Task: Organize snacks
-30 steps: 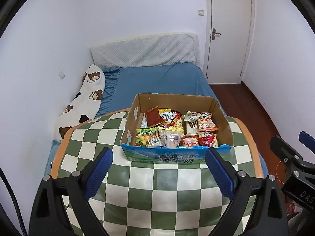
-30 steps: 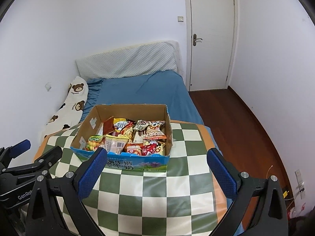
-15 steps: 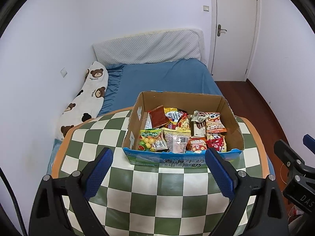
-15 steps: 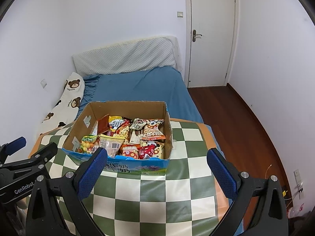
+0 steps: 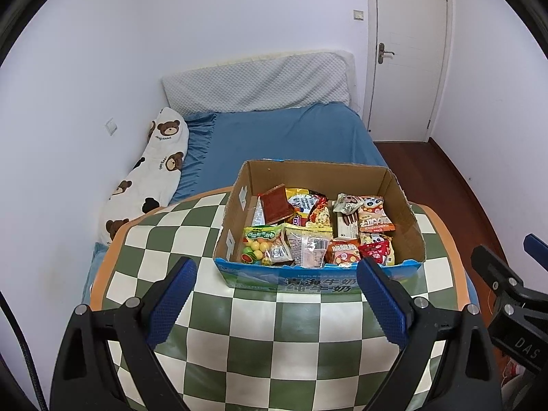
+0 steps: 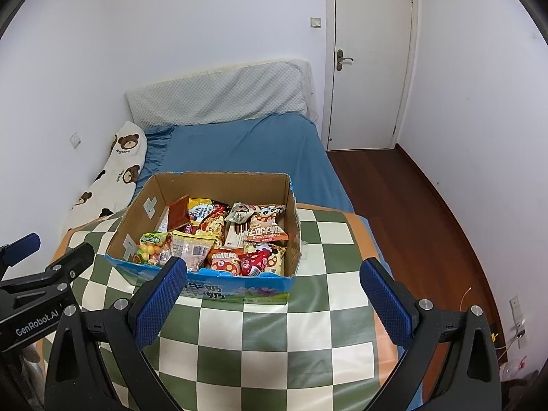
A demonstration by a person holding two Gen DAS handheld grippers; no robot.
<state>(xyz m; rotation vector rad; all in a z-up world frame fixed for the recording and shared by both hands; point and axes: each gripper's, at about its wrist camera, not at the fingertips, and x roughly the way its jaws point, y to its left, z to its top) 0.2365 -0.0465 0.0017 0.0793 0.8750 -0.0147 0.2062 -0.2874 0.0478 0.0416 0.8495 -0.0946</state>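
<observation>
Hovering with jaws spread wide and empty, the left gripper (image 5: pixel 275 286) and right gripper (image 6: pixel 272 287) face an open brown cardboard box (image 5: pixel 318 174) just ahead, holding colourful snack packets (image 5: pixel 316 229). Packets lie gathered inside; sorted or awaiting sorting, unclear.

Even soft light, sharp focus, fisheye-warped edges.

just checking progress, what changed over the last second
Both grippers, left and right, drew back and rose slightly, so the box sits farther ahead of the fingers and more of the table shows. Nothing was gripped or released. Both jaws stay open and empty; the snacks lie unmoved in the box.
</observation>
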